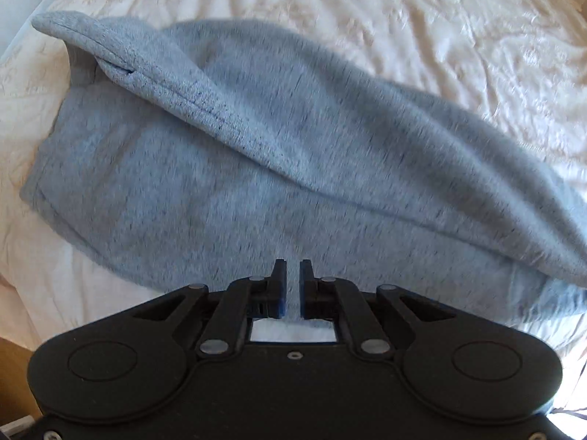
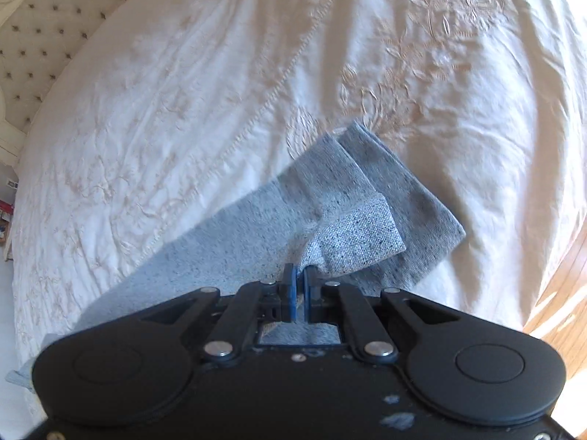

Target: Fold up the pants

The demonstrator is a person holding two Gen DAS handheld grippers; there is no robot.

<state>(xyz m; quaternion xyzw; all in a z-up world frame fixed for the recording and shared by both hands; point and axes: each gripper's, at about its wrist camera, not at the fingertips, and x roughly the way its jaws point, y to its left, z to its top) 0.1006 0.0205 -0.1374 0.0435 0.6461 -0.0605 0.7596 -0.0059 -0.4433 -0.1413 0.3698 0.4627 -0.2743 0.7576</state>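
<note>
Light grey-blue sweatpants (image 1: 293, 146) lie on a cream bedspread (image 1: 440, 29), with one layer folded over in a long raised ridge that runs from upper left to lower right. My left gripper (image 1: 292, 267) hovers over the near part of the pants, its jaws close together with no cloth seen between them. In the right wrist view a pant leg (image 2: 238, 242) stretches across the bedspread (image 2: 183, 91). My right gripper (image 2: 300, 275) is shut on the fabric near the leg's end. There the hem (image 2: 359, 231) is turned up and shows its paler inside.
A tufted cream headboard (image 2: 47, 36) stands at the upper left of the right wrist view. Wooden floor (image 2: 565, 293) shows past the bed's edge at the right, and also at the lower left of the left wrist view as floor (image 1: 14, 374). Bedspread surrounds the pants.
</note>
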